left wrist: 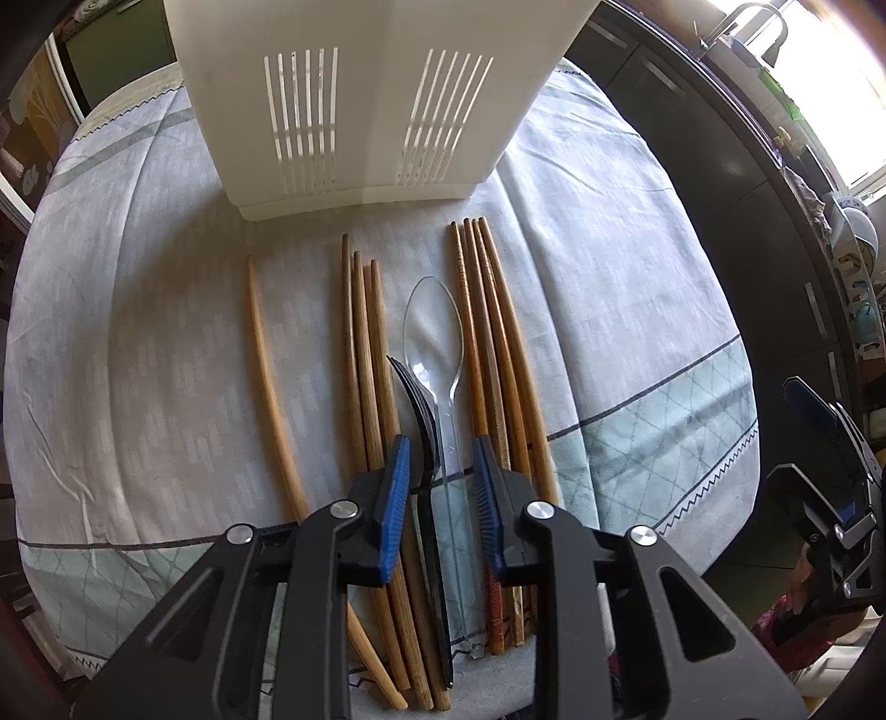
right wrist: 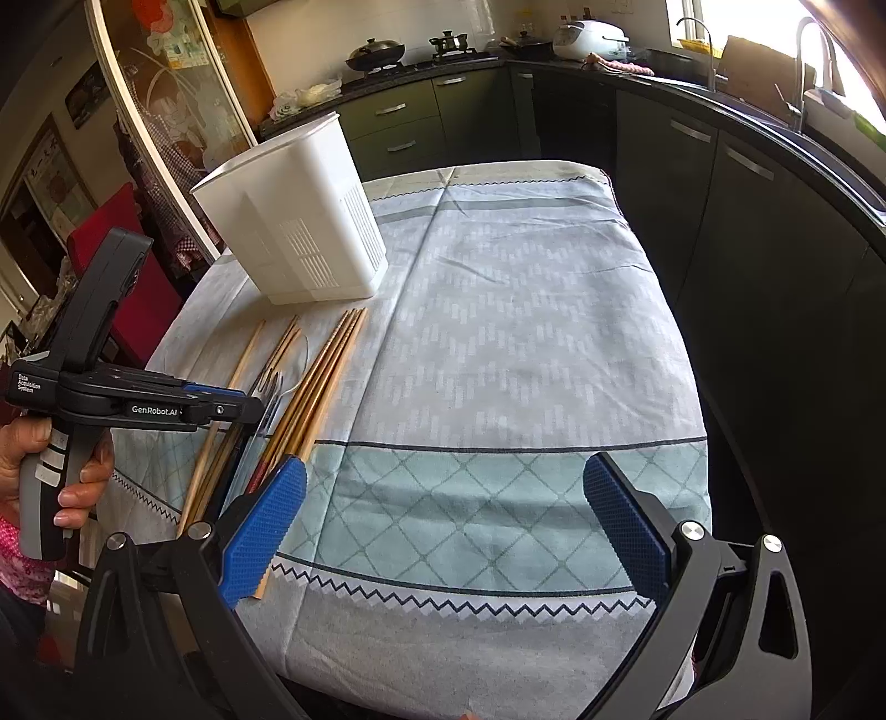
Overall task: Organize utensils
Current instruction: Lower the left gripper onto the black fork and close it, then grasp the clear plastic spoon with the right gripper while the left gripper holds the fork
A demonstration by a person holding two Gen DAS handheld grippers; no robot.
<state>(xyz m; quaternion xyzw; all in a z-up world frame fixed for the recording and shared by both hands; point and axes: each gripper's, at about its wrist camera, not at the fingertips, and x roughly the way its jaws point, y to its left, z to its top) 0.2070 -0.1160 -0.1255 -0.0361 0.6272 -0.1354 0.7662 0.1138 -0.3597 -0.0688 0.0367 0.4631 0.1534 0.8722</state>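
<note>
Left tongs (left wrist: 441, 476) straddled, unpinched, the fork (left wrist: 422, 443) and spoon (left wrist: 437, 354) near the holder (left wrist: 354, 111); right tongs (right wrist: 443, 515) stood spread.

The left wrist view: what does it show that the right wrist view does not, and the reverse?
Only the left wrist view shows the left gripper from behind, its fingers around the black fork and clear spoon.
Only the right wrist view shows the stove, the rice cooker and the open right gripper.
Both show the white holder, the chopsticks and the tablecloth.
</note>
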